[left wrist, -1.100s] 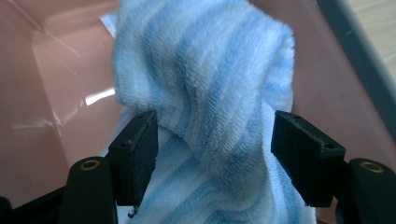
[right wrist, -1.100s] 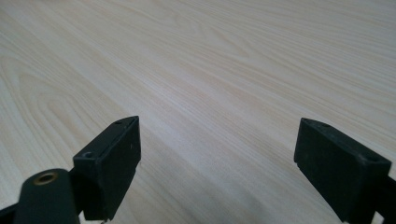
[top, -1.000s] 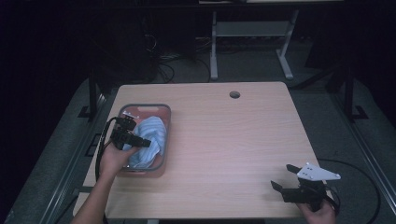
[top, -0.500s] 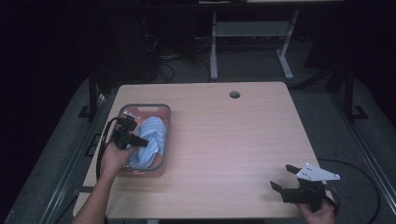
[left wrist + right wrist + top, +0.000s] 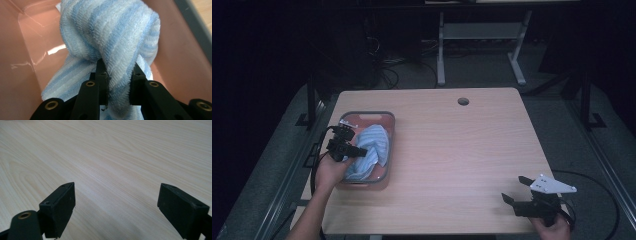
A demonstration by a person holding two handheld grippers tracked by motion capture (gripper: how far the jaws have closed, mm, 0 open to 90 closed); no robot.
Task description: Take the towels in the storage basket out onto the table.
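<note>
Two tools: your left tool pinches a fold of the blue striped towel inside the pink bin, frame left. Right tool gapes empty over bare bench, lower right. Risk: thin pinch, towel may slip when lifted.

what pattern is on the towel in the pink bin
Light blue and white stripes on the towel, clearest in the left gripper view.
</note>
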